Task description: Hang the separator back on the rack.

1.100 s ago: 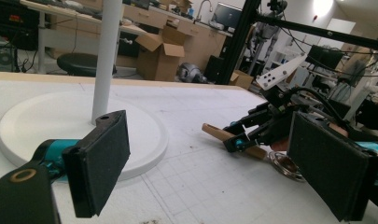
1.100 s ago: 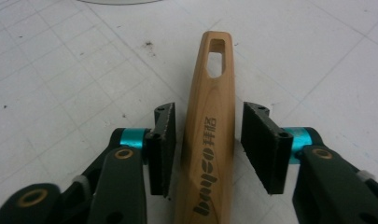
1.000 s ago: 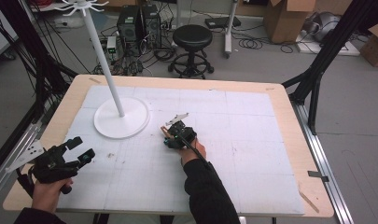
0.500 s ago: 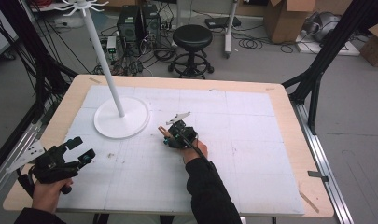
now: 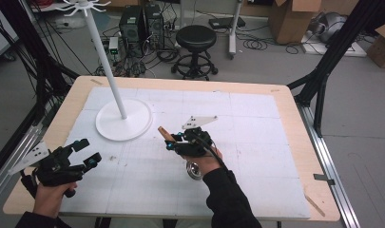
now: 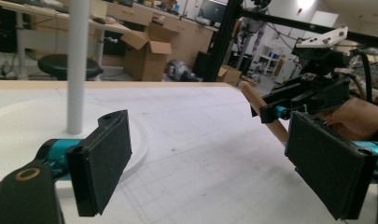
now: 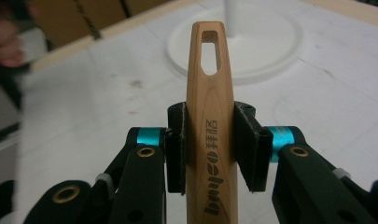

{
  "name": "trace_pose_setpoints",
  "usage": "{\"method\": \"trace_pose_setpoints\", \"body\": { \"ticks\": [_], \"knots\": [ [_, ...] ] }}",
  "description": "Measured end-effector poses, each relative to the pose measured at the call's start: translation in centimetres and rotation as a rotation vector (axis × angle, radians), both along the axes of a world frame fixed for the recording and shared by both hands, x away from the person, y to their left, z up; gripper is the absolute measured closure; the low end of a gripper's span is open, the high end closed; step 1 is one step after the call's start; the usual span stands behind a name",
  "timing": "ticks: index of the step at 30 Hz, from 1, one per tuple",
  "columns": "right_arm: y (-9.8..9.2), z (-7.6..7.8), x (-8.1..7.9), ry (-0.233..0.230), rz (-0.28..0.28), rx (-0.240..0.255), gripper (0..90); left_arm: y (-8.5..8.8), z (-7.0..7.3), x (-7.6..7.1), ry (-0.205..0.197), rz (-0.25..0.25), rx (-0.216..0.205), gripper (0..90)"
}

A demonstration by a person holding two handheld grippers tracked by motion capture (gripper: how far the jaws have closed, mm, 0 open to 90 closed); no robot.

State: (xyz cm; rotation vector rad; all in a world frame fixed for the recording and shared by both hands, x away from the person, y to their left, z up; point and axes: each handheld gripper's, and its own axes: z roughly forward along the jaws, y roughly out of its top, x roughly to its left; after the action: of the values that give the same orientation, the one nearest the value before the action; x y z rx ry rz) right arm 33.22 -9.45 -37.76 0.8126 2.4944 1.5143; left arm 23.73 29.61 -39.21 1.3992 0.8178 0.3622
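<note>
Jaws of your right gripper are clamped on the wooden handle of a ladle whose metal bowl hangs under your hand above the surface. The wood is stiff but smooth and the bowl end likely heavier, so grip near mid-handle, clear of the slot. Your left gripper rests open and empty near the white stand.

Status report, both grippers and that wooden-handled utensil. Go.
Right gripper shut on wooden handle, lifted. Left gripper open, idle. White stand ahead; path clear.
</note>
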Motion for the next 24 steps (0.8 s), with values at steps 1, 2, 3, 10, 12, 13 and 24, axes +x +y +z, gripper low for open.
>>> {"method": "trace_pose_setpoints", "body": {
  "ticks": [1, 2, 3, 10, 12, 13, 24],
  "knots": [
    [-0.2, 0.3, -0.5, -0.003, 0.03, 0.033, 67.4, -0.2, 0.3, 0.1, -0.001, -0.024, -0.008, 15.4],
    [-0.4, 0.6, -0.8, -0.005, 0.05, 0.057, 67.4, -0.4, 0.6, 0.1, -0.006, -0.038, -0.015, 16.7],
    [-0.4, 0.7, -1.1, -0.01, 0.06, 0.07, 67.4, -0.6, 0.9, 0.2, -0.014, -0.06, -0.023, 18.1],
    [-0.2, 1.7, -3.2, -0.042, 0.189, 0.196, 67.4, -3.3, 2.9, 1.0, -0.006, -0.275, -0.094, 20.6],
    [0.1, 1.9, -4.0, -0.052, 0.231, 0.231, 67.4, -4.4, 3.3, 1.3, -0.004, -0.338, -0.1, 21.3],
    [0.1, 1.9, -4.2, -0.056, 0.244, 0.238, 67.4, -5.2, 3.6, 1.4, -0.008, -0.36, -0.097, 21.2],
    [0.6, 2.2, -6.3, -0.073, 0.367, 0.356, 67.4, -9.7, 5.4, 1.8, -0.029, -0.543, -0.096, 29.2]
  ]
}}
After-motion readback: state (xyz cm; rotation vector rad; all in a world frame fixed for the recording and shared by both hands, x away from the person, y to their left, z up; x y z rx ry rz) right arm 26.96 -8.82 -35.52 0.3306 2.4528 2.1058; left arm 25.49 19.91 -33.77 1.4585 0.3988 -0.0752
